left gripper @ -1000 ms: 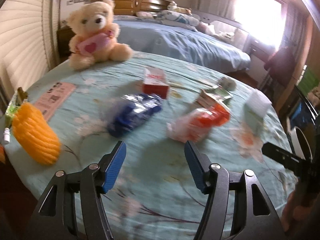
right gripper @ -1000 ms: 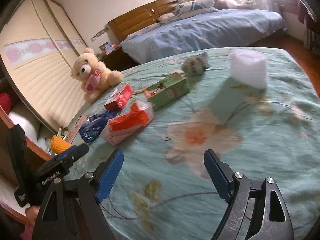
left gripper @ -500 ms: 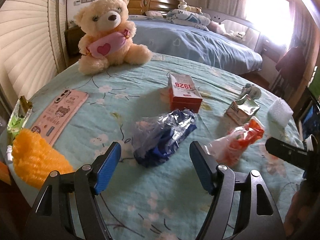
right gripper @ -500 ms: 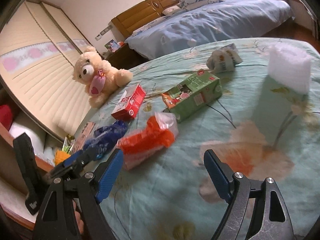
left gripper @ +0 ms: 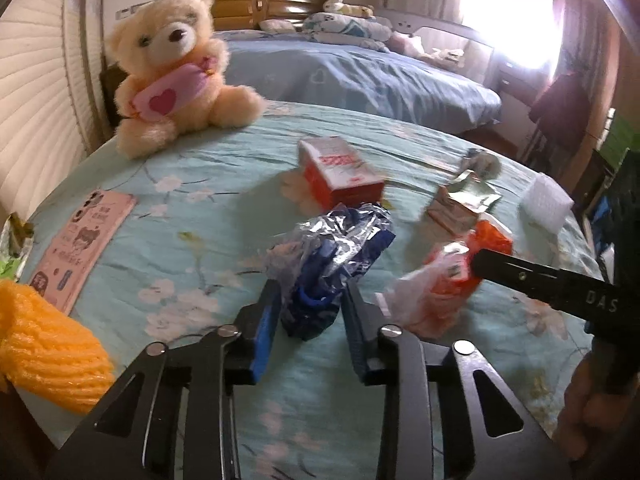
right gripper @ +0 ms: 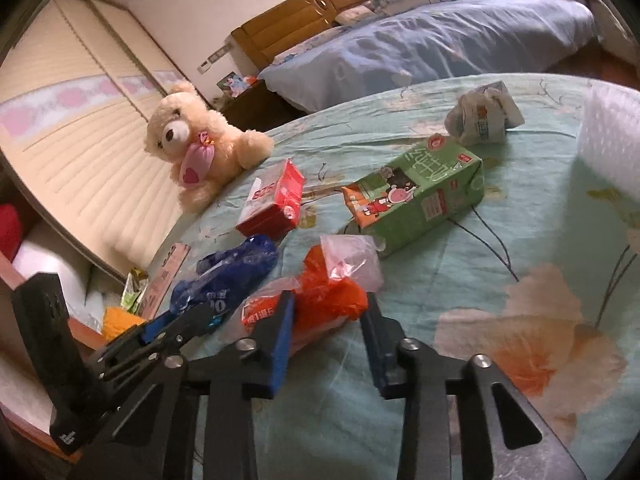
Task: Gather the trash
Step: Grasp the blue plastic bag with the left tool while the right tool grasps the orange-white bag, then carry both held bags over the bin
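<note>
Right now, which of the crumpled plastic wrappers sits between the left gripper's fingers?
The blue and silver wrapper, bracketed by the left gripper. The orange and clear wrapper lies beside it, between the right gripper's fingers instead.

Floral table – wrappers; cartons; teddy

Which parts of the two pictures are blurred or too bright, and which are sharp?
Left wrist view: the window is blown out to white glare, the red box is smeared by motion blur, and the teddy bear is fairly sharp. Right wrist view: the green carton is clear, and straight lines bend toward the rim.
</note>
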